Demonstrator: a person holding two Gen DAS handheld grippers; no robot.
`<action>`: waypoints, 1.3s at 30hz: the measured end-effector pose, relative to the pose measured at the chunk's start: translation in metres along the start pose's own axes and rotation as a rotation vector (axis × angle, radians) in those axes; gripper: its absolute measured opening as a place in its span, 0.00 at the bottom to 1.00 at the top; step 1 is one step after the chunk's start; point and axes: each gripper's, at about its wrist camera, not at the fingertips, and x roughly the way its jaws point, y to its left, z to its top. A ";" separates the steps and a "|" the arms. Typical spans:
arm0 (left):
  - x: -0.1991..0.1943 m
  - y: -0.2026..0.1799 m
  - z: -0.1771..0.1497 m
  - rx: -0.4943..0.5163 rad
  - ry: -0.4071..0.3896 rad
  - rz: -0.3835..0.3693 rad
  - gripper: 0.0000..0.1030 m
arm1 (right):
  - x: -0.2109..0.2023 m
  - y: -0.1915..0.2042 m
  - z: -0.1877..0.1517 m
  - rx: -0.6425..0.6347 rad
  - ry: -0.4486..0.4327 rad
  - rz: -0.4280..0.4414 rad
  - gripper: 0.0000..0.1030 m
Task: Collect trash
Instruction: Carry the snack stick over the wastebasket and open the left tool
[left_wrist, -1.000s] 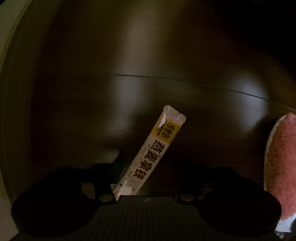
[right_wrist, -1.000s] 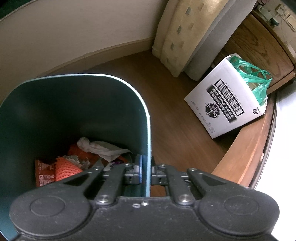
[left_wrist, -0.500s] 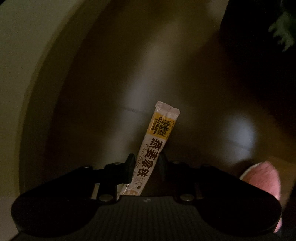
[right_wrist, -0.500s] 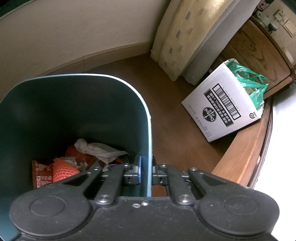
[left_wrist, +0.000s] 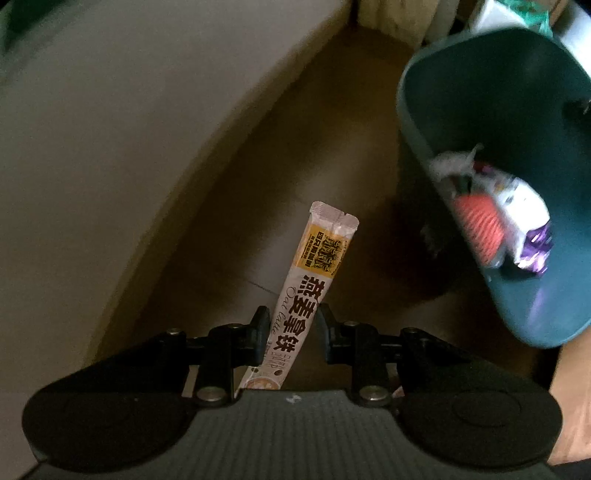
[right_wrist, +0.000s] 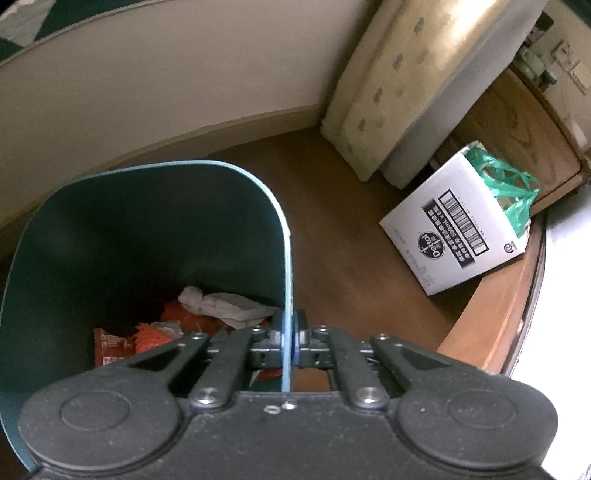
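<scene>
one sachet (left_wrist: 311, 295), one bin (right_wrist: 286, 258), each in tongs.

Left gripper (left_wrist: 289, 334) clamps a sachet (left_wrist: 308, 291); right gripper (right_wrist: 287, 341) pinches a bin wall (right_wrist: 287, 258).

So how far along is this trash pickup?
Partway. Some trash already sits in the teal bin: crumpled tissue and orange netting. In hand: the left gripper holds an oat latte sachet, and the right gripper is clamped on the bin's rim. Left to do: drop the sachet in; it is not over the opening yet.
</scene>
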 end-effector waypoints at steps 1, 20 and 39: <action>-0.012 0.000 -0.005 -0.009 -0.015 0.000 0.25 | -0.002 0.006 0.001 -0.010 -0.004 -0.006 0.04; -0.061 -0.065 0.008 -0.031 -0.025 -0.151 0.25 | -0.024 0.073 0.005 -0.071 -0.029 0.069 0.07; -0.021 -0.080 0.025 -0.014 0.035 -0.151 0.58 | -0.005 0.040 0.000 0.021 0.020 0.077 0.04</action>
